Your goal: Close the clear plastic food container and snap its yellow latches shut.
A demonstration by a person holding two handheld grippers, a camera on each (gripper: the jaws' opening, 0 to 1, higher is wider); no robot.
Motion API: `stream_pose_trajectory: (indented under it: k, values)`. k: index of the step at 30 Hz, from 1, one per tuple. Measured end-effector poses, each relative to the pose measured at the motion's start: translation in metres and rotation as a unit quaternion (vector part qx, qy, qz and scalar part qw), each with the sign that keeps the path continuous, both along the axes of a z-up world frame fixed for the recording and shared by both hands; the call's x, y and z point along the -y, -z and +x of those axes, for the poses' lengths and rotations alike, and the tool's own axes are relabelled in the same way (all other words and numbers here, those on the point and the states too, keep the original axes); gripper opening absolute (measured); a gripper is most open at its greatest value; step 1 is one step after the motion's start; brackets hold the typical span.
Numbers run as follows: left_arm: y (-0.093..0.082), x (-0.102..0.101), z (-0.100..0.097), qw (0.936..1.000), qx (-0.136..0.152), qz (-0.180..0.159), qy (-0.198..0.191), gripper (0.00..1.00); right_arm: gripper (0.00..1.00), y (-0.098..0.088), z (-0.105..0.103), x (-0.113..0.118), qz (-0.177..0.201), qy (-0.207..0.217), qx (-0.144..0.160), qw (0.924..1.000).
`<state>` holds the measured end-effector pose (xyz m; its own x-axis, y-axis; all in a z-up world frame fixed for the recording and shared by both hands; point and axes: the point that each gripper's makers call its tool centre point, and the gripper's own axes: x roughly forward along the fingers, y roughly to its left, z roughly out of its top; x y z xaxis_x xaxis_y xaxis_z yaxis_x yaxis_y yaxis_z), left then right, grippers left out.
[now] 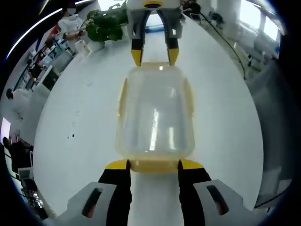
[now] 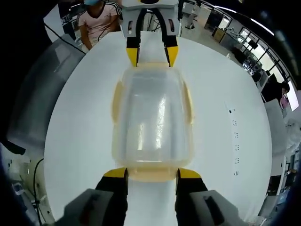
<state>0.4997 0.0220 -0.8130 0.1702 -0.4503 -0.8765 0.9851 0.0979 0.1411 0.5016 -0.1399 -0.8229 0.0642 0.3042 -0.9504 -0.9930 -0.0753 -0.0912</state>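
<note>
- In the left gripper view, the left gripper (image 1: 154, 164) rises from the bottom, its yellow-tipped fingers (image 1: 117, 165) spread apart to either side of the near end latch (image 1: 153, 165) of the clear plastic food container (image 1: 155, 115).
- The container sits with its lid on the white table (image 1: 84, 117), stretching straight ahead from those fingers; yellow latches run along its long sides.
- At the container's far end, the right gripper (image 1: 154, 56) faces back, fingers apart beside that end.
- Beyond the far fingers, to their left, stands a potted plant (image 1: 104, 23).
- In the right gripper view, the right gripper (image 2: 152, 173) brackets the near latch (image 2: 151, 174) of the container (image 2: 153, 117), fingers apart.
- The left gripper (image 2: 151, 56) stands opposite, fingers apart; a seated person (image 2: 99, 21) is beyond to its left.
</note>
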Motion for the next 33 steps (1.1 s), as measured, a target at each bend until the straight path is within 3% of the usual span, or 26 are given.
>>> stream_pose_trajectory:
  k: [23,33]
  values:
    - [0.007,0.009,0.006,0.9998,-0.018,-0.008,0.005,0.36,0.37,0.005,0.006,0.009,-0.014,0.004,0.002,0.9999]
    - [0.012,0.008,0.005,0.9992,-0.038,-0.007,0.008,0.36,0.37,0.01,0.002,0.009,-0.021,0.006,-0.019,0.9996]
